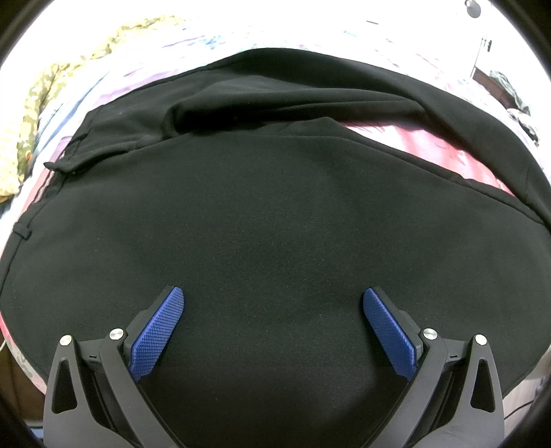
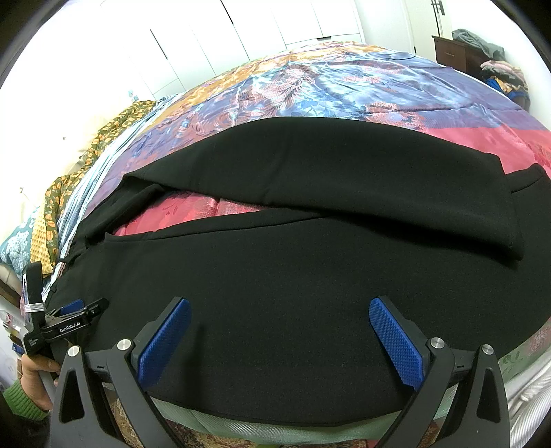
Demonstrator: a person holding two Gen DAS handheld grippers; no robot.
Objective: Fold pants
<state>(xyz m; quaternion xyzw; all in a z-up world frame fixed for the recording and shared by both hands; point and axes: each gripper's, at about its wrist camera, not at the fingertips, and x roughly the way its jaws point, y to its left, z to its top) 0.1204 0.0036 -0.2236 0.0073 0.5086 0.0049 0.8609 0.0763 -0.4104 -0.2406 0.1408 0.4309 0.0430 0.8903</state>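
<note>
Black pants (image 1: 268, 213) lie spread on a bed, waistband to the left, the two legs running right with a gap of red bedspread between them. My left gripper (image 1: 273, 299) is open and empty, hovering over the near leg close to the waist. My right gripper (image 2: 279, 310) is open and empty over the near leg (image 2: 292, 275) further along. The far leg (image 2: 344, 172) lies across the near leg's end at the right. The left gripper (image 2: 74, 310) shows at the left edge of the right wrist view, held by a hand.
A patterned satin bedspread (image 2: 310, 82) covers the bed. A yellow floral cloth (image 2: 62, 193) lies along the bed's left side. White wardrobe doors (image 2: 241, 31) stand behind. A dark dresser with piled clothes (image 2: 482, 51) stands at the far right. The bed's front edge (image 2: 275, 430) is just below the pants.
</note>
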